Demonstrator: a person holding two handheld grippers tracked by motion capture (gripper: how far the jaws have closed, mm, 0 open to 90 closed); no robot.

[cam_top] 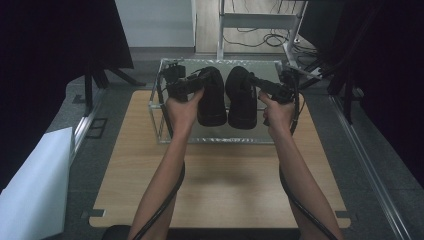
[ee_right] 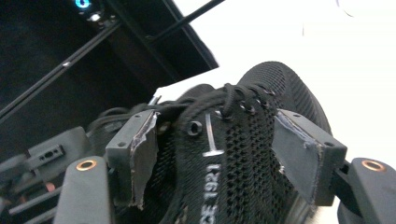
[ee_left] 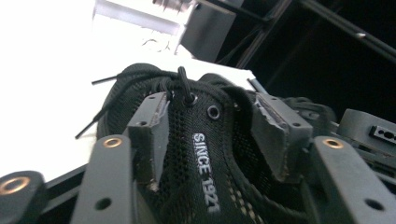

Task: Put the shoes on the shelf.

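Two black mesh sneakers, the left sneaker [cam_top: 211, 97] and right sneaker [cam_top: 242, 98], sit side by side on the clear rack [cam_top: 161, 131] over the counter [cam_top: 220, 185]; both tongs, left tongs [ee_left: 212, 126] and right tongs [ee_right: 215, 140], gape half-open around the tongues without gripping, so pulling away carelessly could snag laces and topple a shoe.

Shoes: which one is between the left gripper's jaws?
The left shoe, the one by the person's left hand; the right shoe sits beside it.
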